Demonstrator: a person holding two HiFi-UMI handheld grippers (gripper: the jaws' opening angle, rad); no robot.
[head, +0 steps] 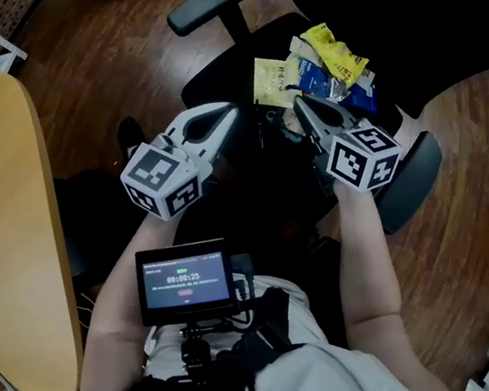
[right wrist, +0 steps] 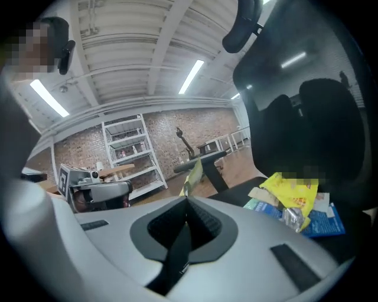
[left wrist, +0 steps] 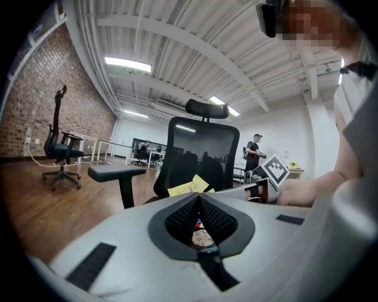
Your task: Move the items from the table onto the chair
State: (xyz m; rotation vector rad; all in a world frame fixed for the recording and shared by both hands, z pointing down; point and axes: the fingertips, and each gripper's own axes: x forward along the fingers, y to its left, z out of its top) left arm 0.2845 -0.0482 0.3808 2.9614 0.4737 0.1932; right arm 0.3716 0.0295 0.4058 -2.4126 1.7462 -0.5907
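Chair point(head: 216, 75) — right gripper point(head: 297, 103) level, with packet point(head: 274, 79)

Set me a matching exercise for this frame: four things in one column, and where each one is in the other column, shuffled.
Things
1. crumpled bright yellow packet
2. pale yellow flat packet
3. rounded light wooden table
4. small black screen

Places
A. at the person's left side
B. pinched at the tip of the right gripper
C. mounted low in front of the person's body
D. lying free on the seat of the black office chair

Pairs: 1-D, 2-B, 3-A, 4-C
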